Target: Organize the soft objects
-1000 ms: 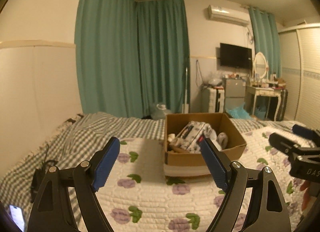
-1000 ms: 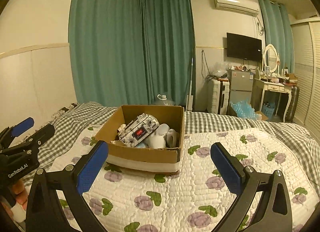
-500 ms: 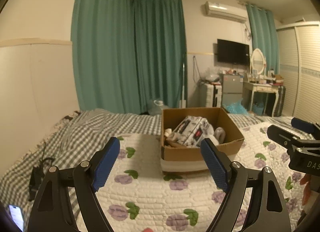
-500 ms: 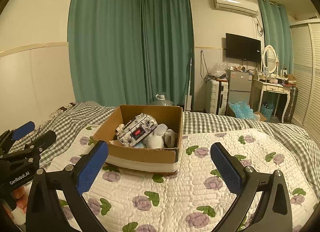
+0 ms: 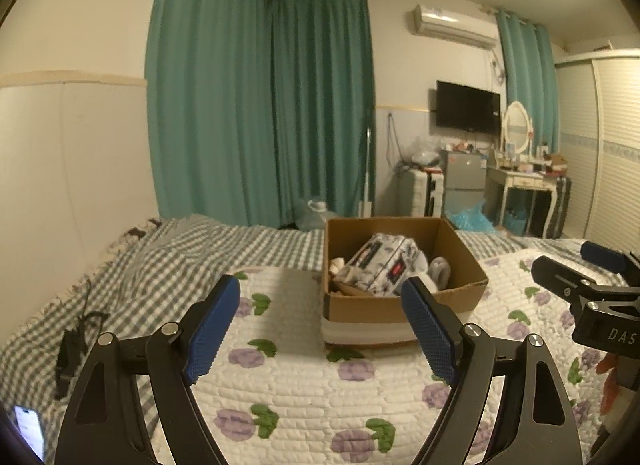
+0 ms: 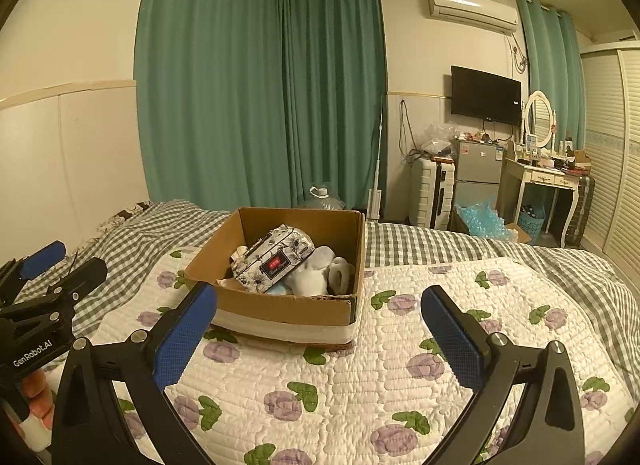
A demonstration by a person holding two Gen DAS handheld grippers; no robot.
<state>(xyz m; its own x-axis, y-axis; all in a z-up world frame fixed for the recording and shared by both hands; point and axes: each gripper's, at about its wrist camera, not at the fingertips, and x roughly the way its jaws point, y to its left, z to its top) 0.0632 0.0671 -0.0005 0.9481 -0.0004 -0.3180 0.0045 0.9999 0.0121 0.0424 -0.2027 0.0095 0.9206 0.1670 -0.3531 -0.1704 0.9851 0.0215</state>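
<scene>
Both tongs (image 5: 320, 325) (image 6: 318, 335) gape before a cardboard box (image 6: 280, 311) holding a floral pouch (image 6: 272, 259).

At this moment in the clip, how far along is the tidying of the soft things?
Barely started, by the look of it. The cardboard box sits on the quilt with a floral pouch and white soft items piled in it. Nothing is in hand: the left gripper and right gripper are both open and empty, short of the box. All the handling remains.
</scene>
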